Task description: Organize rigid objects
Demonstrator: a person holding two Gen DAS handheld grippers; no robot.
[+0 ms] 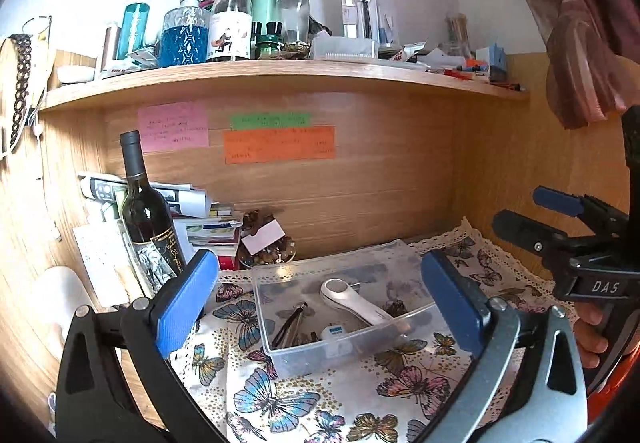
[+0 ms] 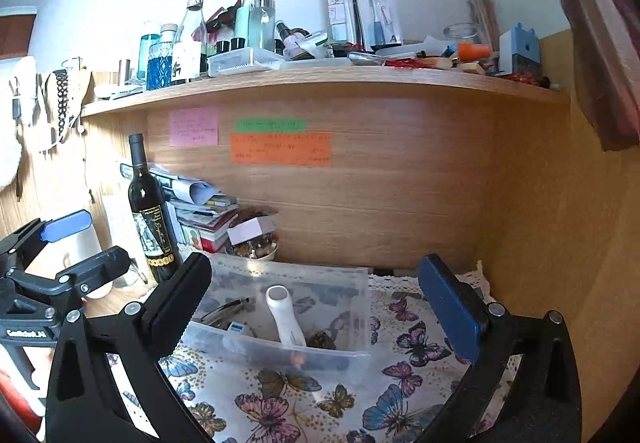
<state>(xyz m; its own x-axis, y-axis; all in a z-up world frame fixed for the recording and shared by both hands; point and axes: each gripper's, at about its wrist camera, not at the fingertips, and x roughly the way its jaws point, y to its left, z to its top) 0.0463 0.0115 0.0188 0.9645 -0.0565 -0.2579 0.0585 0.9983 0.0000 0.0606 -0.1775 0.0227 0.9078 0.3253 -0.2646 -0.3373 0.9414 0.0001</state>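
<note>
- Your left gripper (image 1: pixel 320 307) is spread wide, holding nothing; same for your right gripper (image 2: pixel 320 307).
- Clear plastic bin (image 1: pixel 280 357) sits on the butterfly cloth (image 1: pixel 340 399) between the pads, holding a white handled tool (image 1: pixel 356 301).
- "DAS" readable on the right gripper body.

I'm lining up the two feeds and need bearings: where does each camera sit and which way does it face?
Left wrist: on the left gripper, facing the clear bin; own fingers open, right gripper and a hand at the edge.
Right wrist: on the right gripper, facing the same bin; left gripper shows.
Shared: bin, wine bottle, shelf.
</note>
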